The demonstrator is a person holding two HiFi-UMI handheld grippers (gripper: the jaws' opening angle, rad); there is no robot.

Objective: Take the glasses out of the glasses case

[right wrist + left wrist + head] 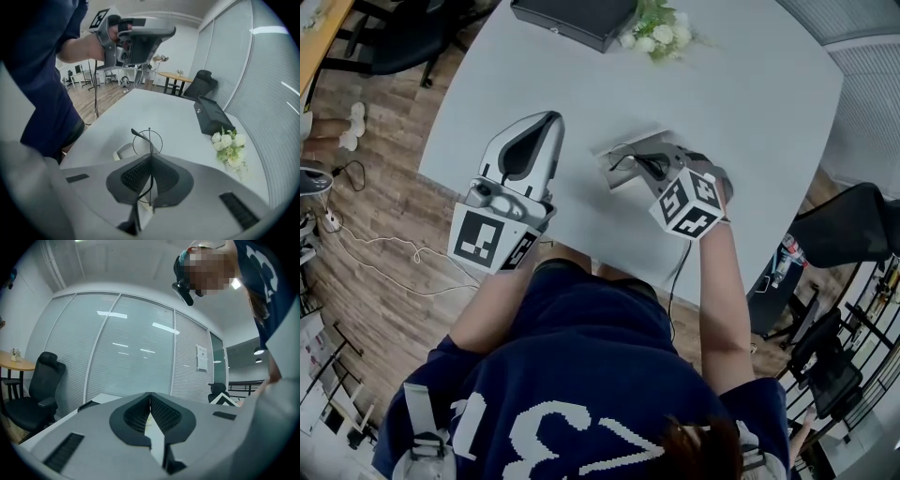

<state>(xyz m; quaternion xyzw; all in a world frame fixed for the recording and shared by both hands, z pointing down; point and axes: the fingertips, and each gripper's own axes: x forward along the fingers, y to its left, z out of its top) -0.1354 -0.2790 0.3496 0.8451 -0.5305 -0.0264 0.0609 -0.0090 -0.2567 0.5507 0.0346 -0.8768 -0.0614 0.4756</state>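
The thin black wire-rim glasses [136, 134] hang pinched between the pads of my right gripper [151, 160], lifted a little above the open white glasses case [123, 151] on the grey table. From the head view, the right gripper [652, 169] points steeply down over the case [619, 157], and the glasses [639, 163] show as dark wire at its tip. My left gripper [546, 122] is held level to the left of the case, its jaws closed together with nothing between them. In its own view the left gripper [150, 397] faces a glass wall.
A black box [577, 19] and a bunch of white flowers [661, 33] sit at the table's far edge. The table's near edge [581, 248] runs just in front of the person. Office chairs and floor cables surround the table.
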